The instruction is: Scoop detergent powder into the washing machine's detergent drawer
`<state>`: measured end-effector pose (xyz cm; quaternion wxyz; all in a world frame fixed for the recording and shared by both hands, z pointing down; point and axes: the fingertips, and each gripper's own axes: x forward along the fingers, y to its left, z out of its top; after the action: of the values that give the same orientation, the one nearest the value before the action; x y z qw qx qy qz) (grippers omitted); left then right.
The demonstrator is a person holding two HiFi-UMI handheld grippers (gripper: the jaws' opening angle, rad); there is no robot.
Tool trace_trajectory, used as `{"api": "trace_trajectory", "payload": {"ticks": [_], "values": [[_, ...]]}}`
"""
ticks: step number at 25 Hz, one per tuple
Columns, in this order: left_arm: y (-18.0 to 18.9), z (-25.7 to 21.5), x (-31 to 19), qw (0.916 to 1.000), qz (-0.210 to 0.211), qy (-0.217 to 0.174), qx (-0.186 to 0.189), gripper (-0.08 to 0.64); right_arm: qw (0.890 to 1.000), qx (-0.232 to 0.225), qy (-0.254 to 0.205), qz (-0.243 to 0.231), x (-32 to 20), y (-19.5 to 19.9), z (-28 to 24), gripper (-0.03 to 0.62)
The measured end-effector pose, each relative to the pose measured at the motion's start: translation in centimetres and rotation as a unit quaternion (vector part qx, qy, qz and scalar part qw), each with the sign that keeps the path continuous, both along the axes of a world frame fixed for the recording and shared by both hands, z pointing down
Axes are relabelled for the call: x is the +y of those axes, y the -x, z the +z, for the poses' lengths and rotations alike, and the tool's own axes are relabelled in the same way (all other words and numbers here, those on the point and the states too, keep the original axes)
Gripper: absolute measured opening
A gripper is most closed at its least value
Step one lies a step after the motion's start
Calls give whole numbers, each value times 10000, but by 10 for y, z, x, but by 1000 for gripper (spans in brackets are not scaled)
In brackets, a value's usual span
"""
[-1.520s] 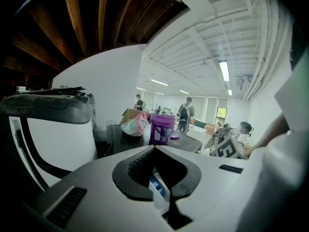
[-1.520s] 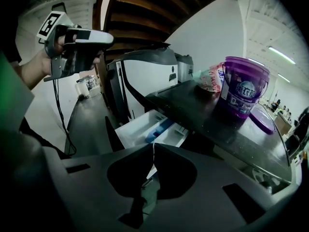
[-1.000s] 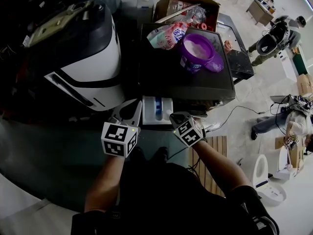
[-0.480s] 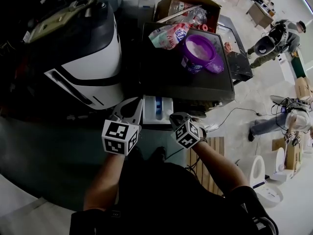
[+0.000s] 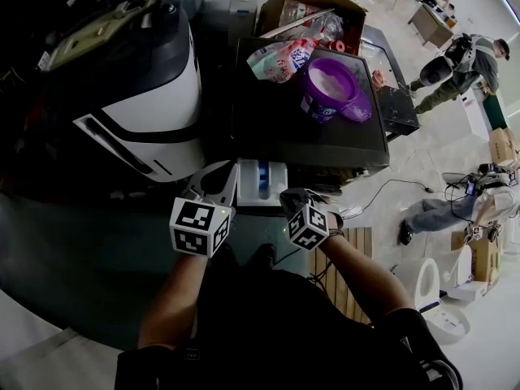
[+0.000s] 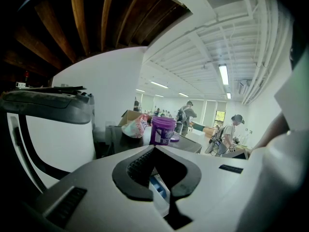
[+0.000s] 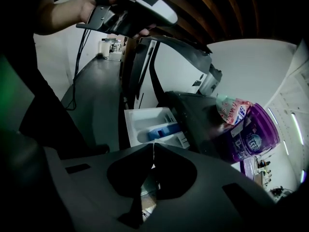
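Note:
The white detergent drawer stands pulled out from the front of the dark washing machine; it has a blue insert. An open purple detergent tub with pale powder sits on the machine's top, its lid beside it. My left gripper hovers just left of the drawer, jaws shut and empty. My right gripper hangs at the drawer's right front corner, also shut with nothing in it. In the right gripper view the drawer lies just beyond the closed tips. No scoop shows in any view.
A white-and-black appliance stands left of the washer. A plastic bag and a cardboard box lie behind the tub. A wooden pallet and cables are on the floor at right, with people farther off.
My right gripper has drifted slightly left and back from the drawer. The left gripper has hardly moved. People in the background have walked on.

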<state>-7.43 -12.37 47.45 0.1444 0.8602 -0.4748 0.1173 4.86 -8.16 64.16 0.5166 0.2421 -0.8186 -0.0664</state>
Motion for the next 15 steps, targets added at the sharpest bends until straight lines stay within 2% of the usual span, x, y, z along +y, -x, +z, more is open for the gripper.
{"api": "trace_trajectory", "payload": {"ticks": [15], "values": [[-2,2,-3,10000,35,15,-21,2,10000,23,-55,71,-4,1,-3,18]]}}
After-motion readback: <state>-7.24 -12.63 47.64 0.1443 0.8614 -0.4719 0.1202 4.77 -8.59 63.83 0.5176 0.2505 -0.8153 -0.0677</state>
